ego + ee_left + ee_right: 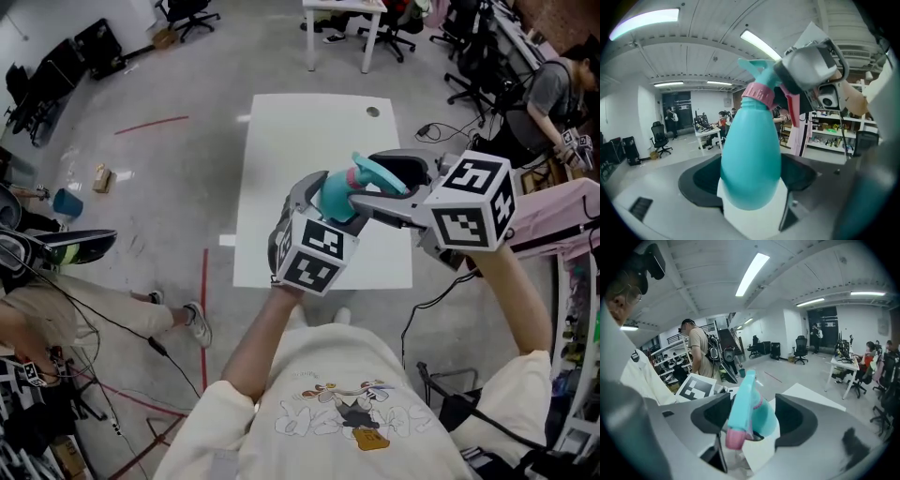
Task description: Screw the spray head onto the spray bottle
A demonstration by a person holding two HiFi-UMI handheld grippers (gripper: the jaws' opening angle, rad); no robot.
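The left gripper's (750,180) jaws clamp the teal bottle (751,150), which is held in the air above the white desk (309,141). The right gripper's (754,417) jaws stand apart round the spray head (743,394), not pressing it. If the pink collar (759,93) is only part threaded, the head may tilt or drop off.

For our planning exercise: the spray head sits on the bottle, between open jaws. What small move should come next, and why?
Probably close the right gripper on the spray head and twist it: its jaws stand apart around the head, the left gripper clamps the spray bottle, and whether the collar is tight cannot be seen.
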